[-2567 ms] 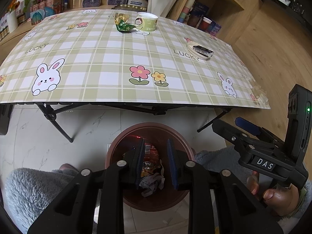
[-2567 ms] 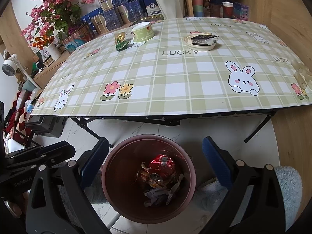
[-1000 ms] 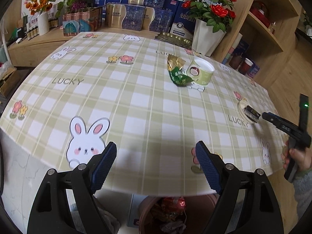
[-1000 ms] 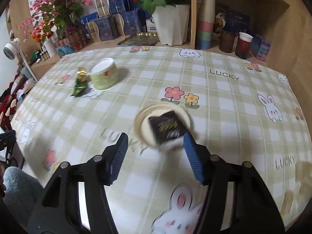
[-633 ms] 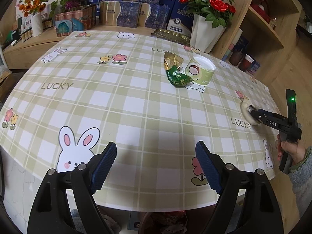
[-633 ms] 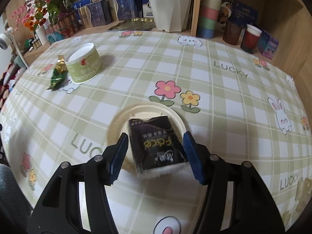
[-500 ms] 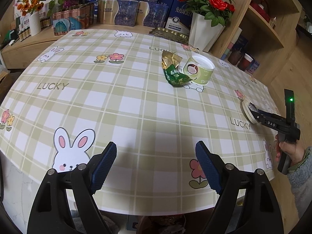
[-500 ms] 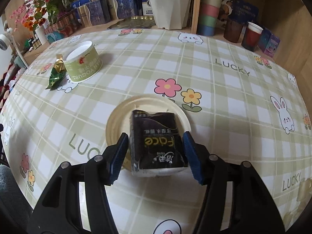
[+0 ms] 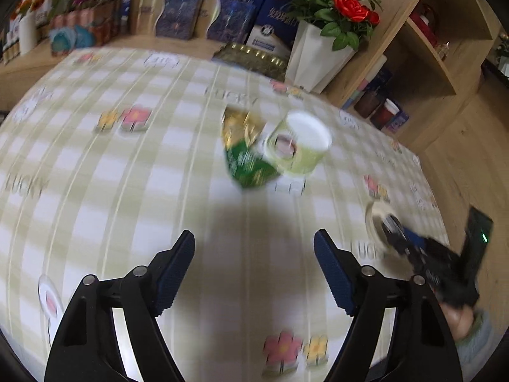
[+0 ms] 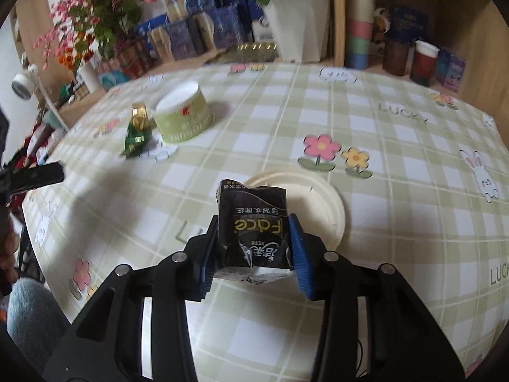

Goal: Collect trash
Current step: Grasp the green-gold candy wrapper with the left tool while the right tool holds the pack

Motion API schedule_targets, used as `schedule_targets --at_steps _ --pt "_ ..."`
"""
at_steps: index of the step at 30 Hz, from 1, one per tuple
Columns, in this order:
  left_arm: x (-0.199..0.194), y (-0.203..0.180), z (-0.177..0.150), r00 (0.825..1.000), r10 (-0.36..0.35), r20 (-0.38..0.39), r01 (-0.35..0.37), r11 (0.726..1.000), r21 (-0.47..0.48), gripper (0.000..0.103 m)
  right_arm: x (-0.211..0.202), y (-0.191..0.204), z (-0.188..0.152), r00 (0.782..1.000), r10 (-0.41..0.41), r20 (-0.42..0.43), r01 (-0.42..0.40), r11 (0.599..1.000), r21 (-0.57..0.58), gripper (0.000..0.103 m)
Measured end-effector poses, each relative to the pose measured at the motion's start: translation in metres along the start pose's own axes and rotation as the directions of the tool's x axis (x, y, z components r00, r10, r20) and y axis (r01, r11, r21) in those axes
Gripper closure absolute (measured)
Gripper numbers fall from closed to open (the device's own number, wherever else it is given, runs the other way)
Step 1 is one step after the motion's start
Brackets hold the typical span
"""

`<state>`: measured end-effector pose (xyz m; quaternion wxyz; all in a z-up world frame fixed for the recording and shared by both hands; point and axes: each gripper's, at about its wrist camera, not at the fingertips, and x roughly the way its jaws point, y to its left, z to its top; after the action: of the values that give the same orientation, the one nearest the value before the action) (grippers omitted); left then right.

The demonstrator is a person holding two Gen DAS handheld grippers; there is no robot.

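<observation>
A black tissue pack rests on the near edge of a white paper plate. My right gripper is closing on it, and both blue pads touch its sides. In the blurred left wrist view, a green and gold wrapper lies against a pale green paper bowl ahead of my left gripper. Its jaws are closing slightly, stand wide and have nothing between them. The wrapper and bowl also show at the right wrist view's far left. The right gripper is at the left view's right edge.
The checked tablecloth with rabbits and flowers covers the table. A white vase of red roses, gift boxes and a wooden shelf with cups stand behind it. A hand and grey sleeve hold the right gripper.
My left gripper has moved forward over the table, bringing the wrapper and bowl nearer. My right gripper's jaws have narrowed from standing apart to touching the tissue pack's sides.
</observation>
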<state>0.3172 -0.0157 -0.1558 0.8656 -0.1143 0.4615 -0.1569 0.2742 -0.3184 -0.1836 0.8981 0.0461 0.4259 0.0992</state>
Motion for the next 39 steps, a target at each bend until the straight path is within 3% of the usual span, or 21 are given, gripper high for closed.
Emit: schedule_targets --at_steps 8,15,18,19,29,39 --pt "0.056 -0.013 0.047 0.996 0.081 -0.036 -0.08 0.996 0.035 0.053 -0.024 -0.005 -0.005 0.998 -0.004 0.068 -0.001 0.998 0.07 0.06" --pt "0.096 0.008 0.069 0.988 0.141 -0.061 -0.145 0.987 -0.07 0.071 -0.055 -0.001 -0.015 0.993 -0.048 0.109 0.043 0.998 0.044 0.06" --pt "0.103 0.012 0.071 0.99 0.119 -0.069 -0.125 0.988 -0.09 0.078 -0.064 -0.003 -0.021 0.992 -0.048 0.116 0.041 0.997 0.058 0.06" --pt "0.102 0.012 0.071 0.991 0.118 -0.065 -0.123 0.989 -0.087 0.086 -0.067 -0.004 -0.022 0.992 -0.05 0.116 0.042 0.997 0.065 0.06" --pt "0.062 0.004 0.045 0.995 0.076 -0.07 -0.075 0.997 0.016 0.093 -0.083 0.006 -0.041 0.992 -0.024 0.123 0.01 0.993 0.114 0.06" --pt "-0.034 -0.008 -0.02 0.996 -0.055 -0.072 0.063 0.991 0.116 0.094 -0.107 0.043 -0.059 0.992 0.035 0.123 -0.047 0.995 0.091 0.06"
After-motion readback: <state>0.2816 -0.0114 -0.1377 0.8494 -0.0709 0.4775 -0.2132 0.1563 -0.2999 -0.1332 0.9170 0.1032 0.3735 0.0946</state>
